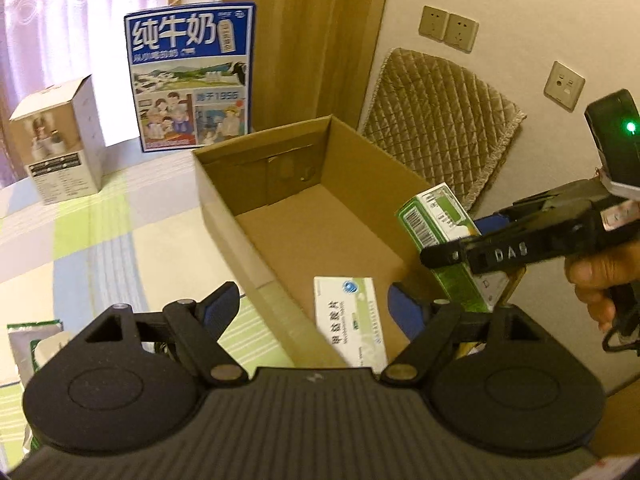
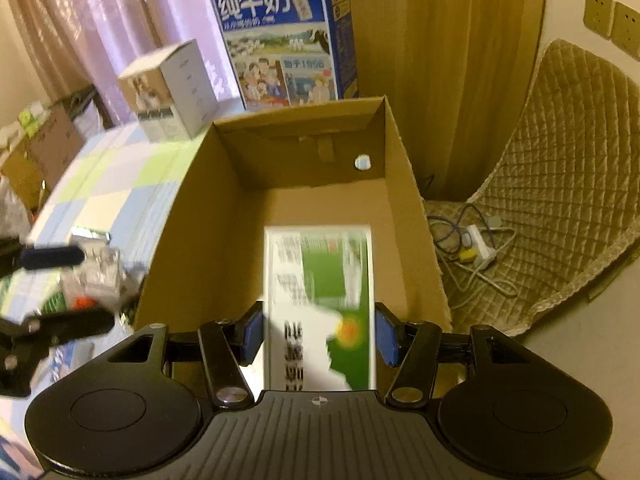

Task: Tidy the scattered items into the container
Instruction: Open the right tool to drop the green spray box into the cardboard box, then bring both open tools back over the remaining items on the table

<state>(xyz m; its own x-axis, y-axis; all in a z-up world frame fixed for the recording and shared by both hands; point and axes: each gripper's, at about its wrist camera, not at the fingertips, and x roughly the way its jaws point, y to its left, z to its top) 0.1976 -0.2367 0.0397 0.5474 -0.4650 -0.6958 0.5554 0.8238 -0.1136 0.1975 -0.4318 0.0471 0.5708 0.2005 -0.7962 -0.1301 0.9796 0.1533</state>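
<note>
An open cardboard box [image 1: 224,196] [image 2: 192,200] stands on the checked tablecloth. My right gripper [image 2: 320,336] is shut on a green and white medicine box [image 2: 320,300] and holds it over the cardboard box; the green box also shows in the left wrist view [image 1: 436,216], with the right gripper [image 1: 496,256] around it. My left gripper [image 1: 316,304] is open above the near end of the cardboard box. A white medicine box [image 1: 352,320] lies inside, between and below its fingers. The left gripper [image 2: 52,292] shows at the left in the right wrist view.
A blue milk carton [image 1: 192,80] and a white box [image 1: 60,144] stand behind on the table. A packet [image 1: 28,344] lies at the left edge. Clear packaging [image 2: 96,272] lies left of the cardboard box. A quilted chair [image 2: 560,184] with cables [image 2: 472,248] is at the right.
</note>
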